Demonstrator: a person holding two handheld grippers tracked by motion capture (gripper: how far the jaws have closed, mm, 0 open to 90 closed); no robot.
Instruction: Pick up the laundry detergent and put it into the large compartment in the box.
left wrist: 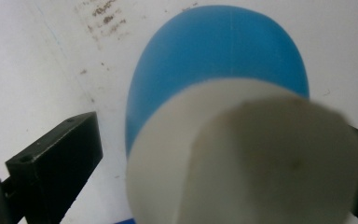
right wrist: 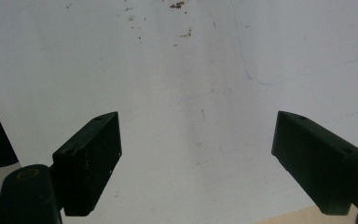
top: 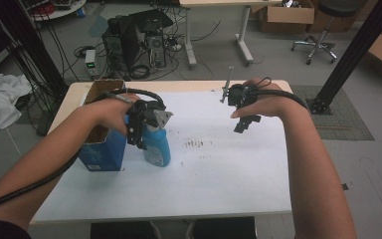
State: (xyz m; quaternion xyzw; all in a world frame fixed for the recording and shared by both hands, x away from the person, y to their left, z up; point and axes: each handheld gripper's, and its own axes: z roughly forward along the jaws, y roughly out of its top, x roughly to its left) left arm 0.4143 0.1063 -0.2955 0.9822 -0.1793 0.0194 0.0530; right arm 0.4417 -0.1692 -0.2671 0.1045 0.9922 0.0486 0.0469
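The left gripper (top: 142, 130) hung over the blue bottle (top: 156, 144), which stood upright on the white table (top: 219, 169) just beside a blue carton (top: 102, 149). Its own view looked down the bottle's white cap (left wrist: 242, 158) with one jaw clear of it and the other hidden behind, so whether it gripped could not be told. The right gripper (top: 242, 119) hovered well apart over bare table; its view showed its jaws spread wide, holding nothing, above faint brown specks (right wrist: 179, 5).
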